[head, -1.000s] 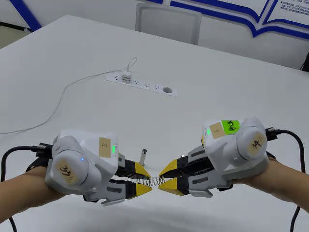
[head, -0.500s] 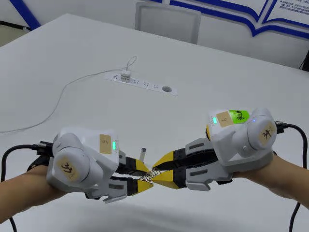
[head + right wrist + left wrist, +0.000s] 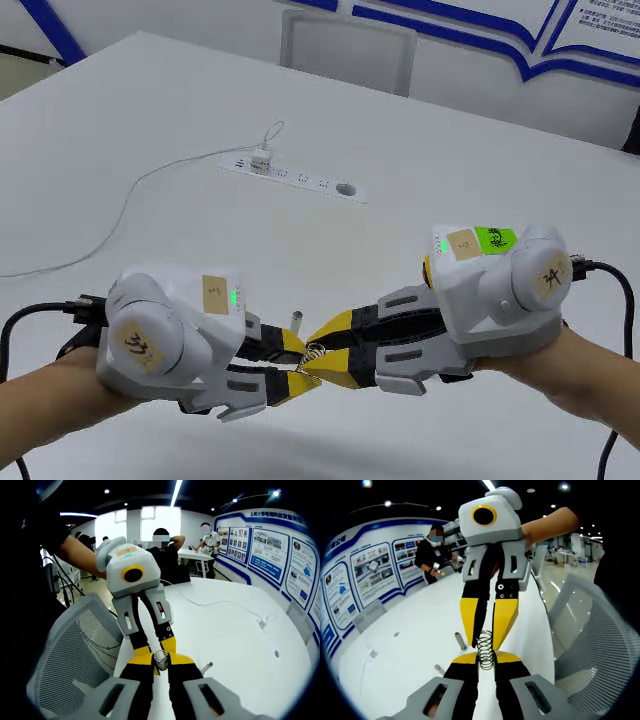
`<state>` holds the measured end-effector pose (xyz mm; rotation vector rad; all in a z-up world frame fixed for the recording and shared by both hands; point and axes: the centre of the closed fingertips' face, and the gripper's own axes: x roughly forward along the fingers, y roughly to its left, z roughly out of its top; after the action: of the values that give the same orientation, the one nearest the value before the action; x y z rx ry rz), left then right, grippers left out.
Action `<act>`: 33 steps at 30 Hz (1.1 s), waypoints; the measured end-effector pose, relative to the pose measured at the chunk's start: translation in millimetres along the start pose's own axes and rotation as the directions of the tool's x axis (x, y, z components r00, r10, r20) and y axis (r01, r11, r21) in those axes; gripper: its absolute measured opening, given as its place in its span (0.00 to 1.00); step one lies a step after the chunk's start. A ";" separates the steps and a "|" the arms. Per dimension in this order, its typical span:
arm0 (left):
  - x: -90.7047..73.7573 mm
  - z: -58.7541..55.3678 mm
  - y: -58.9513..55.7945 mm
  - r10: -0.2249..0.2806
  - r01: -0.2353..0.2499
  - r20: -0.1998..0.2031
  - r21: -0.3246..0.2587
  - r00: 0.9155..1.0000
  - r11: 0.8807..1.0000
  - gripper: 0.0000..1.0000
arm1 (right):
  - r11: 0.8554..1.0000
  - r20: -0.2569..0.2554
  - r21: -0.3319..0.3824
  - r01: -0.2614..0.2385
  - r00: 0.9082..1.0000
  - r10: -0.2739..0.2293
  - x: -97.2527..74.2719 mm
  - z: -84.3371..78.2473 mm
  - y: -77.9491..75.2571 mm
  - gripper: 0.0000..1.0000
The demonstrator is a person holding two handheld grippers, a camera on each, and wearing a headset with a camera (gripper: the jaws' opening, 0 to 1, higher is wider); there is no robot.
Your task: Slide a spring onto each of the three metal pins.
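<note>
head view has the two grippers nose to nose right in front of us. the left gripper [image 3: 290, 368] reaches in from 9 o'clock and the right gripper [image 3: 322, 354] from 3 o'clock. the spring [image 3: 312, 351] sits where their yellow tips meet, low over the table [image 3: 450, 200].

a second ago the tips stood apart and the spring lay stretched flat between them. since then the right gripper has closed in toward 9 o'clock, so the spring now shows as a short bunch of coils.

left gripper view shows the hold best. the left gripper [image 3: 486, 659] is clenched on the near end of the spring [image 3: 485, 650], and the right gripper [image 3: 487, 636], coming down from 12 o'clock, pinches the far end. right gripper view looks at the spring [image 3: 160, 656] end-on, caught at the tips of the right gripper [image 3: 161, 661].

just beyond the tips in head view, at 12 o'clock, a pin [image 3: 297, 321] stands bare, near the spring but apart from it. left gripper view shows a second pin [image 3: 439, 669] at 8 o'clock of the spring, also bare.

we judge that no spring is threaded yet. the squeeze reads as a regrip or handover, because one end must come free before the spring can go over a pin.

farther off, at 11 o'clock, lie the power strip [image 3: 295, 175] and its cable [image 3: 120, 215]. a chair [image 3: 345, 45] stands at the table's far edge at 12 o'clock.
</note>
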<state>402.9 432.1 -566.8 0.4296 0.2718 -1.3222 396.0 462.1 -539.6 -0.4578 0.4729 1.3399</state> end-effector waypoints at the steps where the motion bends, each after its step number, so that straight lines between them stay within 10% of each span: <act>1: -0.3 -0.3 0.9 0.004 -0.004 0.001 -0.004 1.000 1.000 0.11 | 1.000 -0.002 -0.002 0.004 1.000 -0.004 0.7 0.6 -1.0 0.10; 20: -22.8 -23.4 24.4 0.092 -0.094 -0.029 -0.124 0.995 0.988 0.31 | 0.999 -0.028 -0.008 0.042 0.999 -0.042 4.0 -0.4 -20.4 0.11; 33: -38.1 -27.3 48.2 0.165 -0.165 -0.017 -0.208 0.986 0.964 0.46 | 0.986 -0.026 0.037 0.160 0.987 -0.159 -3.0 -4.5 -60.2 0.11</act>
<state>442.3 486.6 -567.6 0.2686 0.3632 -1.1174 454.5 446.8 -539.0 -0.4693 0.4703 1.1702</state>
